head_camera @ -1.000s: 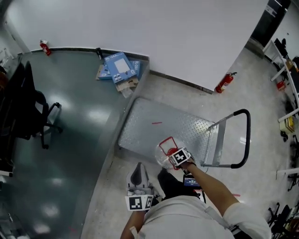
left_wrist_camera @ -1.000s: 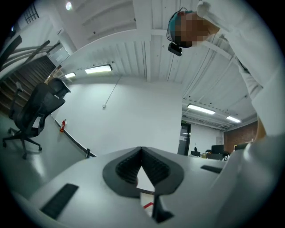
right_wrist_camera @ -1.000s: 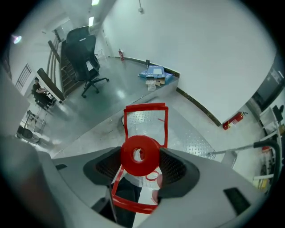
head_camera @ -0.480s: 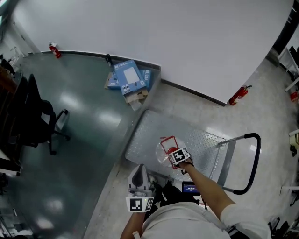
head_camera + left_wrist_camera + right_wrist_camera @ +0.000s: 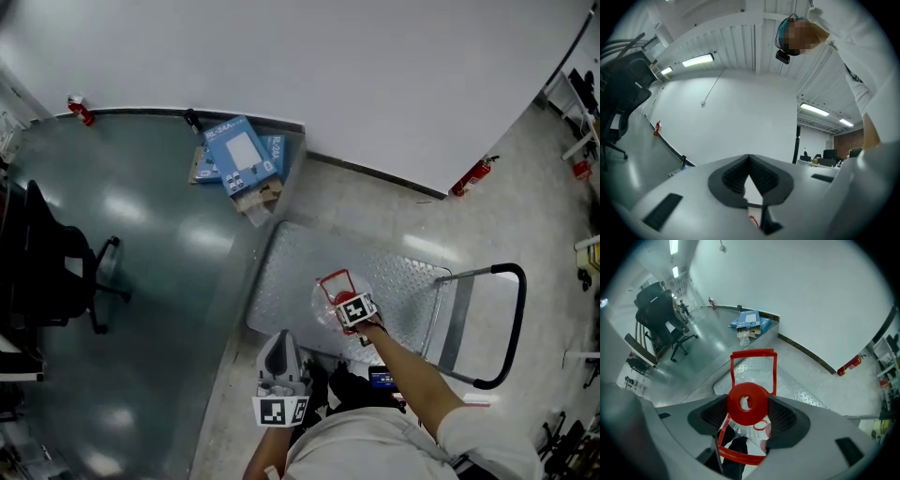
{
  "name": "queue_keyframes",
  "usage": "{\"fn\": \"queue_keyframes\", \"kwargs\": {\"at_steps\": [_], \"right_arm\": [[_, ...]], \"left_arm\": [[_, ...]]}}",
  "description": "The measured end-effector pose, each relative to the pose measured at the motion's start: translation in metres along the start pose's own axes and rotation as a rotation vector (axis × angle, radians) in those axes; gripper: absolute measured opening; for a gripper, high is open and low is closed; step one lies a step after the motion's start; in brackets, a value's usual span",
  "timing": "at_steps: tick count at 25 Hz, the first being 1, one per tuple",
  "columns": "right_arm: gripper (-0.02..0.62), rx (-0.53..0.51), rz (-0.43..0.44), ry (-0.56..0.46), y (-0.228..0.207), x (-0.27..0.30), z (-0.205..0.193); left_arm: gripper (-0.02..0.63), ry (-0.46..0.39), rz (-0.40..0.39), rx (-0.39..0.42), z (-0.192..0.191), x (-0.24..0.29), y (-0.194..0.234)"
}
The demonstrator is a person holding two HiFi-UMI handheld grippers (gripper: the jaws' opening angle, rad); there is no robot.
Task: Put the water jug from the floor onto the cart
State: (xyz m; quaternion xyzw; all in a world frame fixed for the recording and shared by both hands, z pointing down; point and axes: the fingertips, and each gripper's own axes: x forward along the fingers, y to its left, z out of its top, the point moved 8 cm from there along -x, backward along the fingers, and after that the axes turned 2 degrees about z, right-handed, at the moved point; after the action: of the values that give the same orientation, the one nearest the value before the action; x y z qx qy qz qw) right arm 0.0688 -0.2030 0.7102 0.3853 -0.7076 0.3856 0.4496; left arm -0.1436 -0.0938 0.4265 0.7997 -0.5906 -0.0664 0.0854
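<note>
The water jug (image 5: 327,302) is clear plastic with a red cap (image 5: 747,403) and a red fold-up carry handle (image 5: 753,365). My right gripper (image 5: 349,306) is shut on the cap, one jaw on each side, and holds the jug at the near edge of the cart deck (image 5: 300,267). I cannot tell whether the jug's base touches the deck. In the right gripper view the gripper (image 5: 747,414) looks down over the jug at the checker-plate deck (image 5: 790,380). My left gripper (image 5: 278,345) is shut and empty, close to the person's body; in its own view the gripper (image 5: 749,177) points up at a white wall.
The cart's black push handle (image 5: 507,328) stands at the right. Blue cardboard boxes (image 5: 239,155) lie against the white wall behind the cart. A red fire extinguisher (image 5: 472,175) stands at the wall, right. A black office chair (image 5: 52,272) stands on the glossy green floor (image 5: 150,281), left.
The head view has swung a little. The right gripper still holds the jug by its cap at the cart's near edge. The left gripper has stayed put.
</note>
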Motion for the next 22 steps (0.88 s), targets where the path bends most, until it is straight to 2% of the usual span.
{"fn": "queue_keyframes", "kwargs": {"at_steps": [5, 22], "right_arm": [[0.276, 0.031, 0.005, 0.013, -0.002, 0.013, -0.002], [0.278, 0.108, -0.017, 0.016, -0.017, 0.025, 0.002]], "left_arm": [[0.003, 0.018, -0.029, -0.006, -0.003, 0.017, 0.011], [0.003, 0.051, -0.027, -0.028, -0.011, 0.021, 0.033]]}}
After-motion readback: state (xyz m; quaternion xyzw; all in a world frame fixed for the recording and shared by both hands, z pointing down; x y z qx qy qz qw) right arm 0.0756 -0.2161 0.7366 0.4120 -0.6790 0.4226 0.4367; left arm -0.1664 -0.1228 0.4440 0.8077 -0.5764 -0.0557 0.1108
